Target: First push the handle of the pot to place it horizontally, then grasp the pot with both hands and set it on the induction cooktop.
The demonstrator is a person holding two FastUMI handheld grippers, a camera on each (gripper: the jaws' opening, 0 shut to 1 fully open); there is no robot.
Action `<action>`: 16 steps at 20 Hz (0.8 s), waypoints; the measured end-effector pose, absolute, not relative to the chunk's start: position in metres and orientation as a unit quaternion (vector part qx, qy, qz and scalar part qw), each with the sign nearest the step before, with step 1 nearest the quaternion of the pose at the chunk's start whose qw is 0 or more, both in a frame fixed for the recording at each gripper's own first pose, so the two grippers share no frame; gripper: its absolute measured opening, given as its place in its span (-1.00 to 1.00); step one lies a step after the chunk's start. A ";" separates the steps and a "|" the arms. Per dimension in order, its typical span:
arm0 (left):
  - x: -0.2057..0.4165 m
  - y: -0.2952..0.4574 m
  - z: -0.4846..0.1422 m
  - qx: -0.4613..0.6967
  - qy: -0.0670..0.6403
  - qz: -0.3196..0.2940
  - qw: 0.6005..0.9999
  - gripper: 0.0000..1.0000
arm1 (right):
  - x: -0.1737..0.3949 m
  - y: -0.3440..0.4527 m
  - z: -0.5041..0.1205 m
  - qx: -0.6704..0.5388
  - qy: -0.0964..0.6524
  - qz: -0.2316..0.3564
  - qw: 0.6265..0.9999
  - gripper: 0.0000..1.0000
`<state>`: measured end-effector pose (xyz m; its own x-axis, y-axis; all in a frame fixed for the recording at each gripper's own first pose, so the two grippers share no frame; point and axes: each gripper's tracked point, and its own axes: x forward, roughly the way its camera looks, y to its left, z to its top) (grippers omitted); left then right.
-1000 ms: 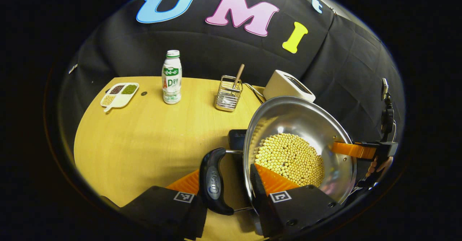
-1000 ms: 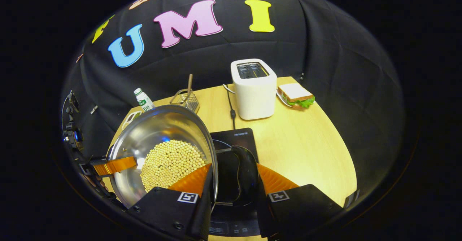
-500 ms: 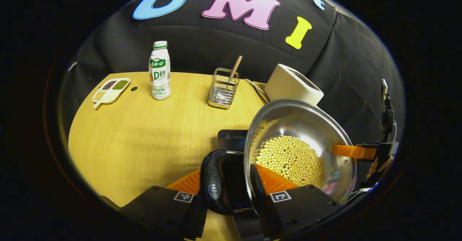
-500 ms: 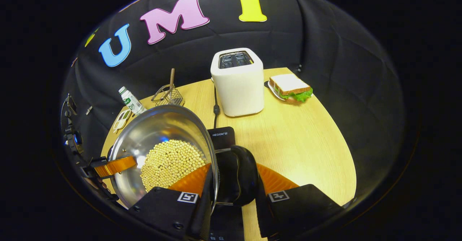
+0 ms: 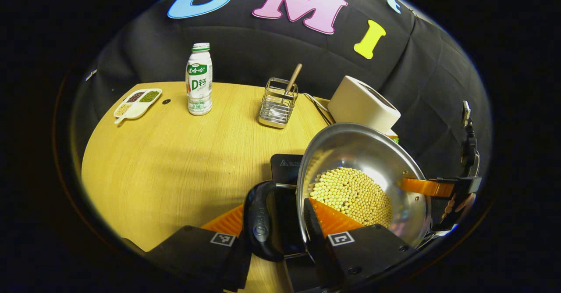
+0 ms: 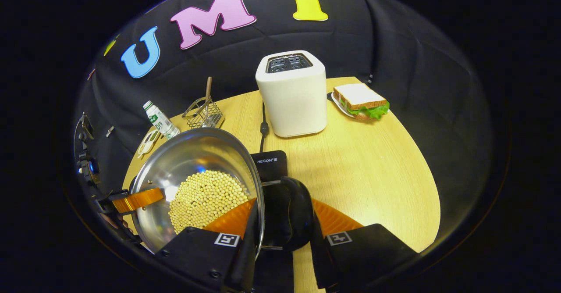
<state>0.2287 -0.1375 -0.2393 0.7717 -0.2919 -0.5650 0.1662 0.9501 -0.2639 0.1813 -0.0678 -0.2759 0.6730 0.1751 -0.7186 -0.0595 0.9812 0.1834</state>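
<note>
Hiding most cooktop [image 6: 268, 165]: held pot [image 6: 193, 170].

Right tool [image 6: 280, 223] grips the bean-filled pot [image 6: 175, 170] above the cooktop [image 6: 271, 163].

Pot [image 6: 193, 174] over cooktop [image 6: 269, 163] — toaster [image 6: 291, 95] behind

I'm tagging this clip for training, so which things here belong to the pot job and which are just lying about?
Part of the job: pot holding beans, its side handle, induction cooktop, left gripper, right gripper.

Lying about: toaster, sandwich, bottle, wire holder, sectioned dish, table.
</note>
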 end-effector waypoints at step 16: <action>0.193 -0.108 -0.205 -0.104 0.315 -0.082 0.940 0.92 | 0.157 -0.077 -0.222 0.115 0.363 0.027 0.924 0.98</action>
<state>0.1928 -0.1079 -0.2053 0.7875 -0.2203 -0.5757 0.0890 0.9648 -0.2474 0.1573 -0.0769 -0.2217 0.7350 0.1337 -0.6648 0.0331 0.9721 0.2322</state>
